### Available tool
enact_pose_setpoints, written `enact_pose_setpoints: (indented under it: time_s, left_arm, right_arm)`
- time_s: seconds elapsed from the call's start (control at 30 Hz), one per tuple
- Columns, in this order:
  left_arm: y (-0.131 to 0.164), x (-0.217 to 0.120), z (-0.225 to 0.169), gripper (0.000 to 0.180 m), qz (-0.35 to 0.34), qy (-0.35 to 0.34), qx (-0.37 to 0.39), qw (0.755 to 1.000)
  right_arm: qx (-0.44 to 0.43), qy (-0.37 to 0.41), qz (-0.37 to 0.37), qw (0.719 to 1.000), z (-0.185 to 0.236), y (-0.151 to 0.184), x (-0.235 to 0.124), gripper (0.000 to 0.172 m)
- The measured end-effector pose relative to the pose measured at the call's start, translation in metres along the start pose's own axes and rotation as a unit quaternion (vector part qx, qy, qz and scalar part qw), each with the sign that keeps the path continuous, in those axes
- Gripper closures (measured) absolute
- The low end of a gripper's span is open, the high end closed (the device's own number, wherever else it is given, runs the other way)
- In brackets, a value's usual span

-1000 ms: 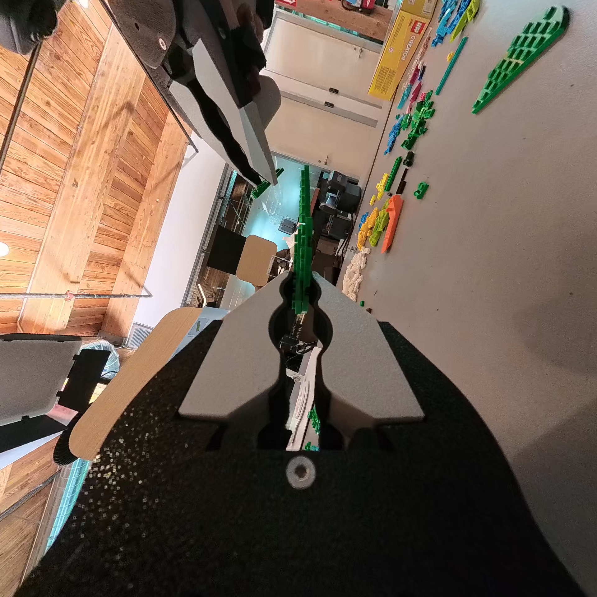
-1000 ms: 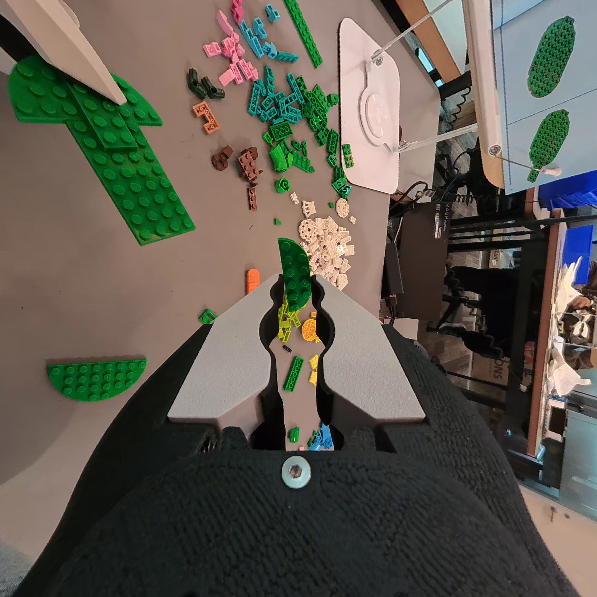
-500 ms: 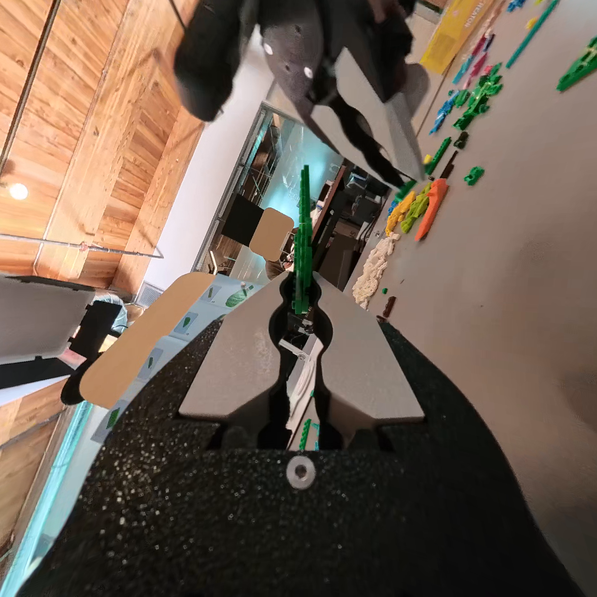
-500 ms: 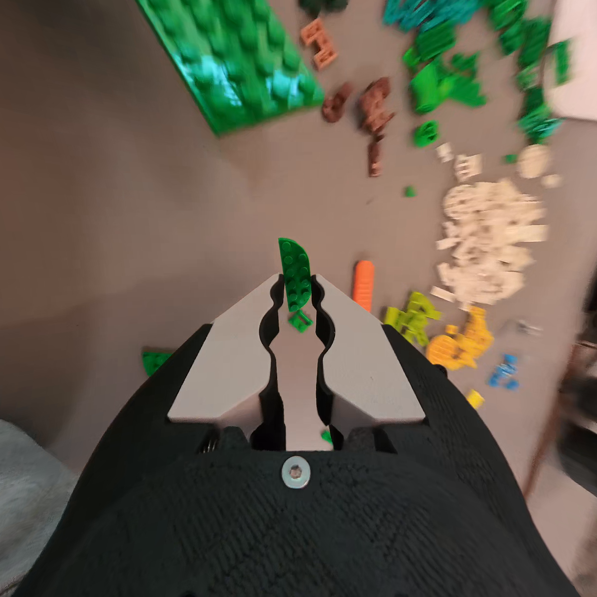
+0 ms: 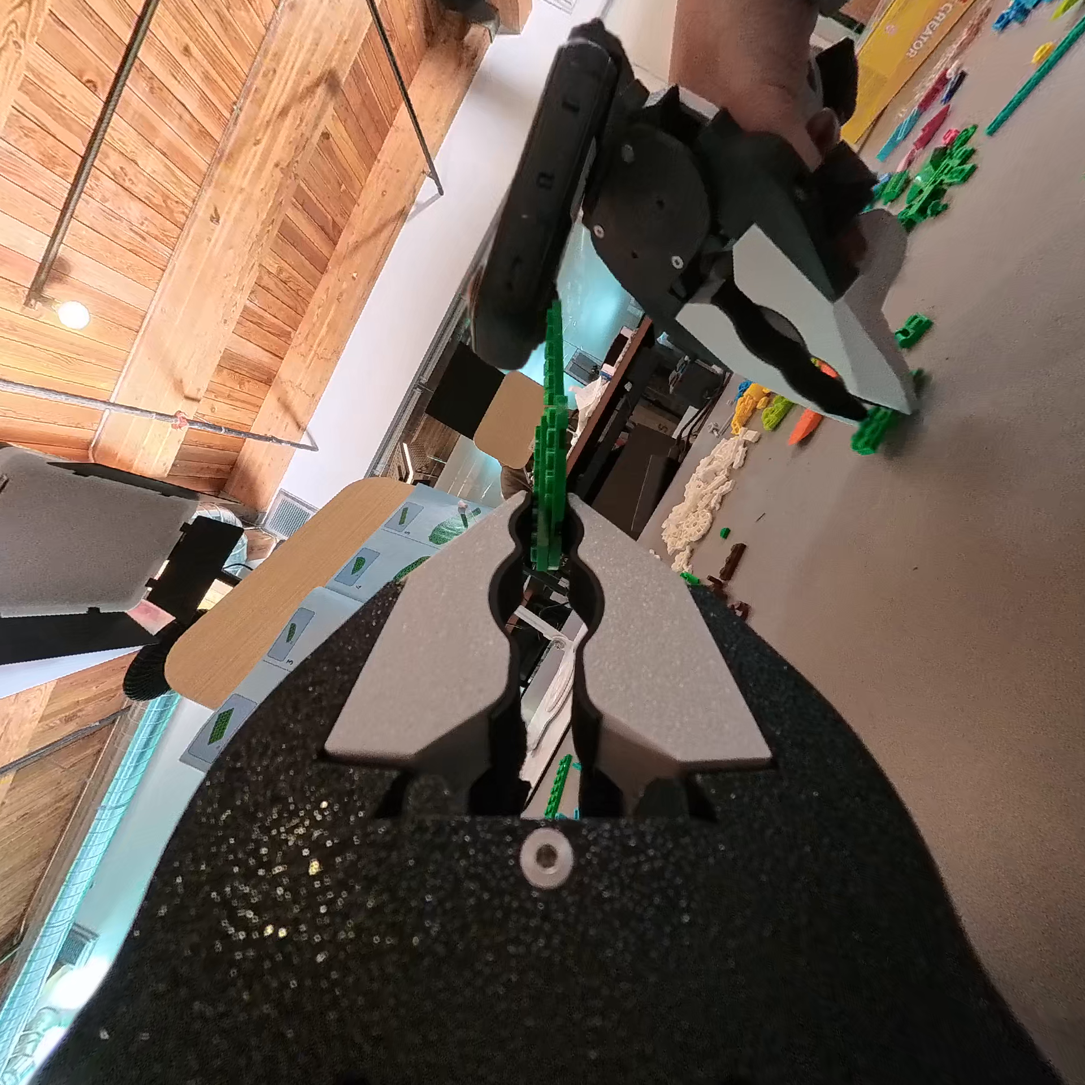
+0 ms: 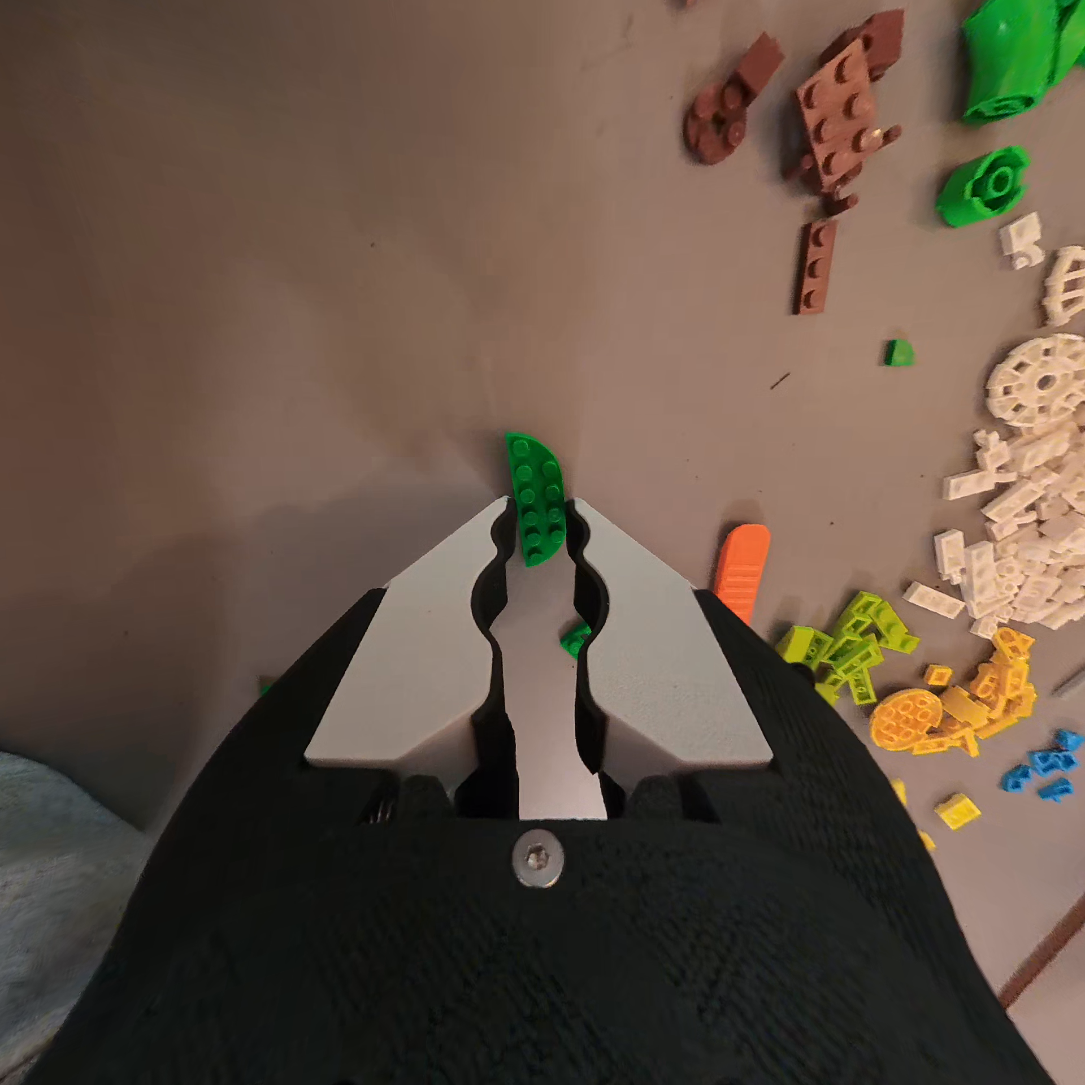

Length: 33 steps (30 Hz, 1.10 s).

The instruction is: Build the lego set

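My left gripper (image 5: pixel 546 506) is shut on a flat green plate assembly (image 5: pixel 552 446), seen edge-on and held up in the air beside the grey table (image 5: pixel 880 646). My right gripper (image 6: pixel 540 508) is shut on a small green half-round studded plate (image 6: pixel 535 499), with both pads against its edges. It holds the plate low over a bare part of the grey table (image 6: pixel 293 293). In the left wrist view, the right gripper (image 5: pixel 875 405) points down at the table with the green plate (image 5: pixel 873 430) at its tips. A hand (image 5: pixel 751 64) grips it.
An orange brick separator (image 6: pixel 741 563) lies just right of my right gripper. Brown (image 6: pixel 834 117), white (image 6: pixel 1027 499), lime (image 6: pixel 845 646), yellow (image 6: pixel 951 704) and blue (image 6: pixel 1045 769) pieces lie further right. A yellow box (image 5: pixel 916 53) and a board with picture sheets (image 5: pixel 329 563) show in the left wrist view. Across from one pair of fingers to the other is roughly 15 cm.
My right gripper has come down close to the table, still holding the half-round plate. My left gripper has kept its hold on the green assembly and turned a little.
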State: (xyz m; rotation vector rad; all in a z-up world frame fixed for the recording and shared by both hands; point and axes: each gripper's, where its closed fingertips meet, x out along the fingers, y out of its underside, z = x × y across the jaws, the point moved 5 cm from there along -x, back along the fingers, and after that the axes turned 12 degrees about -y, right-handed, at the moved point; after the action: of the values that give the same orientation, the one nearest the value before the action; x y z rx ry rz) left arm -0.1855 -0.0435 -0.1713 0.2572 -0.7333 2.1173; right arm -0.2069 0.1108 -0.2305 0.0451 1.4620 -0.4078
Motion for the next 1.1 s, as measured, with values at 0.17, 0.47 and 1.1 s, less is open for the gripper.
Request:
enact_pose_setpoints:
  time_s: [0.17,0.47,1.1]
  left_arm:
    - [-0.001,0.0,0.0,0.175,-0.002,0.0,-0.001,1.0]
    - [-0.001,0.0,0.0,0.175,-0.003,0.001,0.0,1.0]
    - [0.022,0.004,0.011,0.175,0.064,0.038,-0.151,0.986]
  right_arm:
    - [0.0,-0.003,-0.001,1.0,0.001,-0.002,0.001,0.156]
    - [0.018,-0.031,-0.01,0.999,0.006,-0.005,0.003,0.139]
    - [-0.267,0.359,-0.166,0.879,0.042,-0.077,-0.113,0.111]
